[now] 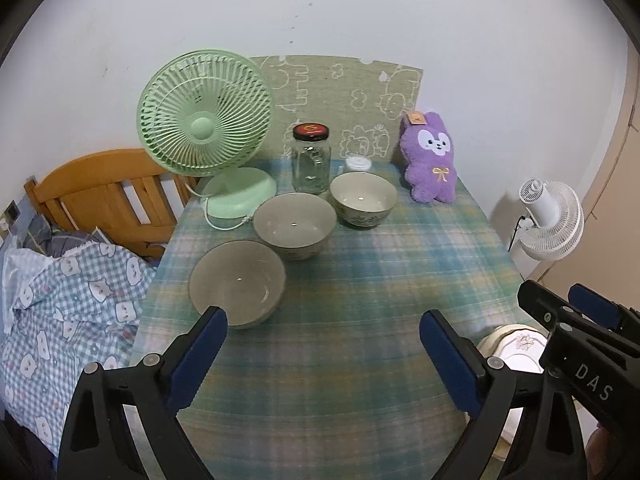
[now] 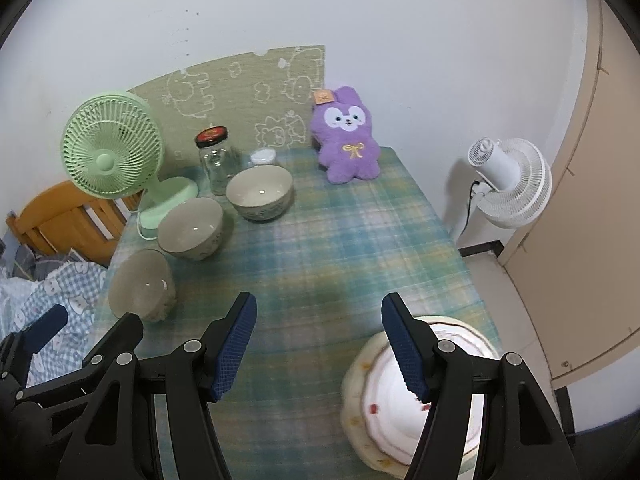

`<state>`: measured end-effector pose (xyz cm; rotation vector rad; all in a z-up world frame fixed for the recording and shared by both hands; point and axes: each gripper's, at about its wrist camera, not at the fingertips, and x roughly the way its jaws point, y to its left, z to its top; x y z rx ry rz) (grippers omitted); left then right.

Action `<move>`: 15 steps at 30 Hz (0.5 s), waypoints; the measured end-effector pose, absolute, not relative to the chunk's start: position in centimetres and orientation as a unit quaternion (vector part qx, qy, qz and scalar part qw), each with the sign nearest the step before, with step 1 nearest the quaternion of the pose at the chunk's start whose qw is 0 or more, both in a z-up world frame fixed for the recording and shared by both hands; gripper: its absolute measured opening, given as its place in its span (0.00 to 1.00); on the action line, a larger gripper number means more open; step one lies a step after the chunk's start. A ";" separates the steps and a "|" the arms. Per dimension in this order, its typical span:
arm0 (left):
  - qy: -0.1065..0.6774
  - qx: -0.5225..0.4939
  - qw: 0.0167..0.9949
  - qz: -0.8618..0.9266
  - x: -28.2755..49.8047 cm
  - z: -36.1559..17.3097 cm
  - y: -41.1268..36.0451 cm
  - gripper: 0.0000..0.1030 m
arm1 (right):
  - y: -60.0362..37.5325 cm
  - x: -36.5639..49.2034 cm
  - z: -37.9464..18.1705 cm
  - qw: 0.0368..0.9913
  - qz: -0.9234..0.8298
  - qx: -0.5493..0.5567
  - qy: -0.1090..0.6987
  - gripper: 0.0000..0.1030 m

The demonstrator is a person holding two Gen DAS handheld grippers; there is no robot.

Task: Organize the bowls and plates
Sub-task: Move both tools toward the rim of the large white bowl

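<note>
table covered with a blue-green plaid cloth (image 1: 360, 280), pushed against a white wall. 3 grey-beige bowls sit upright and empty in a diagonal row on the left half: near bowl (image 1: 237, 283) close to the left edge, middle bowl (image 1: 295, 225) just beyond it, far bowl (image 1: 363, 199) further right and back; near and middle almost touch, middle and far are just apart. in the right wrist view the same row reads near bowl (image 2: 142, 285), middle bowl (image 2: 190, 228), far bowl (image 2: 260, 193). stack of plates (image 2: 384, 392) sits at the near right corner, white with small red marks on top of a cream scalloped one; from the left wrist view only part of the plates (image 1: 516, 346) shows, behind the other tool. left gripper (image 1: 324, 340) is spread wide, nothing between its blue pads, hovering over bare cloth with its left pad overlapping the near bowl's rim in view; contact cannot be told. right gripper (image 2: 320, 344) is also spread wide and empty, its right finger (image 2: 404, 350) over the plates' far edge. behind the bowls: green desk fan (image 1: 204, 116) at far left, glass jar (image 1: 311, 159) with a red-and-black lid, small white lidded container (image 1: 357, 164), purple plush rabbit (image 1: 430, 158) leaning at the wall. white fan (image 1: 550, 220) stands off the table to the right; wooden bed frame (image 1: 100, 196) and checked bedding (image 1: 68, 312) lie to the left
</note>
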<state>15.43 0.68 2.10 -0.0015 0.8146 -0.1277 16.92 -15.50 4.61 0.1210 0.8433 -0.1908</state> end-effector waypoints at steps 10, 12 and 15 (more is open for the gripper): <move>0.401 0.029 0.912 -0.079 17.3 1.0 4.5 0.92 | -10.4 18.7 3.8 0.907 -0.097 0.058 0.405 0.66; 0.395 0.034 0.914 -0.080 17.4 1.0 5.0 0.93 | -9.5 19.1 3.6 0.907 -0.094 0.055 0.406 0.66; 0.398 0.035 0.913 -0.083 18.0 0.7 5.7 0.93 | -8.3 19.9 3.3 0.907 -0.092 0.050 0.409 0.66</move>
